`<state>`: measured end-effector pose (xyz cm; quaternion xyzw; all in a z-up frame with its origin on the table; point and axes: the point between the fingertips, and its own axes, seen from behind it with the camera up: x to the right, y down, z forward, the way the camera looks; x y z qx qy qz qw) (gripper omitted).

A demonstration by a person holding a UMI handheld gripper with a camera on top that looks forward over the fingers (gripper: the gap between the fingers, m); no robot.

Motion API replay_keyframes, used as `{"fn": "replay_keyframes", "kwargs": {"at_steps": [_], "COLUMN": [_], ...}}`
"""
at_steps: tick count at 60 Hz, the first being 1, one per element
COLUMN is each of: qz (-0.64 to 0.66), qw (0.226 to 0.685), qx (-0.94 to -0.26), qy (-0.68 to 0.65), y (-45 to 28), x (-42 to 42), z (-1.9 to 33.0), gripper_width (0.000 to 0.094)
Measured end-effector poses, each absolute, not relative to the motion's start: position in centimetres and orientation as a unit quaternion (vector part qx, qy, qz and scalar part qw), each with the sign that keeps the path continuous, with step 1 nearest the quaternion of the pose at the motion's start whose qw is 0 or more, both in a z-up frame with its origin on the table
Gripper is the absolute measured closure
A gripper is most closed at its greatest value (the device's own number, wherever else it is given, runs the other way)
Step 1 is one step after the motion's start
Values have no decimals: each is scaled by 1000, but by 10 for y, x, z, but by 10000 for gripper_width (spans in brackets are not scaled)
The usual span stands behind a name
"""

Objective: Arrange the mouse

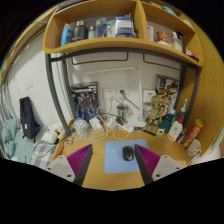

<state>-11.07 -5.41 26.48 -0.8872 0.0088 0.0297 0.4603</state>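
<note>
1. Black and small, the mouse lies on a pale blue mat, toward the mat's far right part, ahead of the fingers and between their lines.
2. The mat rests on a wooden desk, whose bare surface shows on the near side of the mat.
3. The gripper is open: its two fingers, with magenta pads, stand wide apart at the mat's left and right sides and touch nothing. The mouse sits nearer the right finger, with a clear gap between them.
4. Nothing stands between the fingers and the mouse; the mat around it is bare.
5. Beyond the mat, along the far edge of the desk, lies a clutter of white cables and small items, with bottles and containers at the far right.
6. Against the wall behind, a power strip is mounted.
7. Above, a wooden shelf carries boxes and other goods.
</note>
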Motion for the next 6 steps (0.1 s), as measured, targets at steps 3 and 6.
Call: {"fn": "replay_keyframes", "kwargs": {"at_steps": [3,6], "qz": [32,34], "qw": [462,465], "qx": [-886,-885], "qy": [9,9], "y": [-56,-56], "x": [-111,-110], "z": [268,270], "gripper_width": [95,96]}}
